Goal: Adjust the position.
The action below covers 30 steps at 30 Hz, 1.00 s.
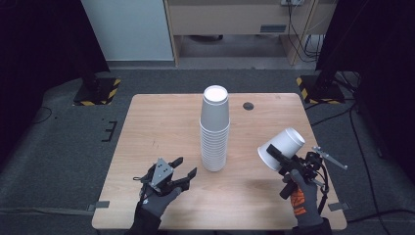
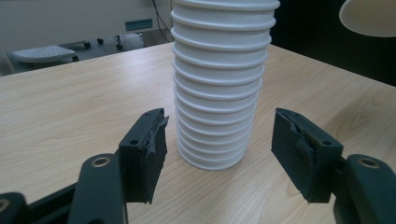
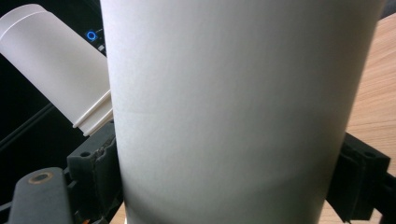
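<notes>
A tall stack (image 1: 215, 129) of nested white paper cups is seen standing upright near the centre of the wooden tabletop (image 1: 147, 127). The left claw (image 1: 178, 170) is held low at about 8 o'clock from the stack, near it but not touching it, and is gripped by a gloved hand (image 1: 159, 200) entering from 6 o'clock. In the left gripper view its jaws are shown spread wide, released, with the lower rims of the stack (image 2: 219, 88) standing beyond the gap and the pads (image 2: 149, 158) clear of the cups on either side. A single white cup (image 1: 281, 147) is held above the tabletop at about 4 o'clock from the stack, well apart from it, tilted on its side with the open mouth turned toward 8 o'clock. The right claw (image 1: 276, 157) is clenched on this cup; in the right gripper view the cup wall (image 3: 233, 112) is pressed between both jaws, and the stack (image 3: 56, 70) appears behind it at 10 o'clock. A small dark disc (image 1: 248, 105) is set in the tabletop at 1 o'clock from the stack.
</notes>
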Each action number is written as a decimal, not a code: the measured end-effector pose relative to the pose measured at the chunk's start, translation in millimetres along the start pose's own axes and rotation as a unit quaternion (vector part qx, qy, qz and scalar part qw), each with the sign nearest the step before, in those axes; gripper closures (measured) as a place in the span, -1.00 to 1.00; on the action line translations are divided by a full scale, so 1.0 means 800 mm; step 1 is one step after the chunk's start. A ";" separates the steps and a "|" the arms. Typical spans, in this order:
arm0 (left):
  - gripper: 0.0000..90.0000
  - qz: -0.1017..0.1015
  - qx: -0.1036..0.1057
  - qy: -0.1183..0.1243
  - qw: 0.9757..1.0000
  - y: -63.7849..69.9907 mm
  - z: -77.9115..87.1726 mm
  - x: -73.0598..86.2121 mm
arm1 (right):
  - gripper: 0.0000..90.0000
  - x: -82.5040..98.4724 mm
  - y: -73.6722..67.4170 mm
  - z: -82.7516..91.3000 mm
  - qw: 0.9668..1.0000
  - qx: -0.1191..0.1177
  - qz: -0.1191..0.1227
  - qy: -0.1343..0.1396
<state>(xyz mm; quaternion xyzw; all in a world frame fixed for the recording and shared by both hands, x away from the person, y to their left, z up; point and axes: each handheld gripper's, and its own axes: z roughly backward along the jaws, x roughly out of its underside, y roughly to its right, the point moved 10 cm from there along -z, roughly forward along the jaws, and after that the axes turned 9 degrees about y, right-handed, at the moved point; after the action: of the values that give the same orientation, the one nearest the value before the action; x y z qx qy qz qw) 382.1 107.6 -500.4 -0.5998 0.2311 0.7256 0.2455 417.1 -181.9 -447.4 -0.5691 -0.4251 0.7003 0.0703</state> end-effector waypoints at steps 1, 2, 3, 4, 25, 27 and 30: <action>-0.23 0.000 0.002 0.001 1.000 0.002 0.000 0.000 | -0.68 0.000 0.000 0.000 1.000 0.000 0.000 -0.001; -0.23 -0.001 0.004 0.002 1.000 0.004 -0.001 -0.001 | -0.68 0.001 0.000 0.000 1.000 0.000 0.000 -0.001; -0.22 -0.002 0.006 0.002 1.000 0.006 -0.002 -0.001 | -0.68 0.001 -0.001 -0.001 1.000 0.000 -0.001 -0.001; -0.22 -0.002 0.008 0.002 1.000 0.008 -0.002 -0.001 | -0.68 0.002 -0.002 -0.001 1.000 -0.001 -0.002 -0.003; -0.16 -0.020 0.050 0.000 0.999 0.056 -0.027 -0.002 | -0.68 0.005 -0.007 0.000 1.000 -0.007 -0.011 -0.004; -0.15 -0.021 0.055 0.001 0.998 0.061 -0.031 -0.003 | -0.68 0.007 -0.008 0.000 1.000 -0.007 -0.013 -0.006; -0.15 -0.025 0.061 0.003 0.998 0.068 -0.036 -0.005 | -0.68 0.009 -0.009 -0.001 1.000 -0.008 -0.013 -0.007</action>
<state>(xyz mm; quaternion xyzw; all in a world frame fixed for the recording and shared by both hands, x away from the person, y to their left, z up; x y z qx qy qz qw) 370.0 47.4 -499.4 -0.5917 0.2604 0.7018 0.2993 412.8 -172.6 -447.8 -0.5595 -0.4386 0.6996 0.0718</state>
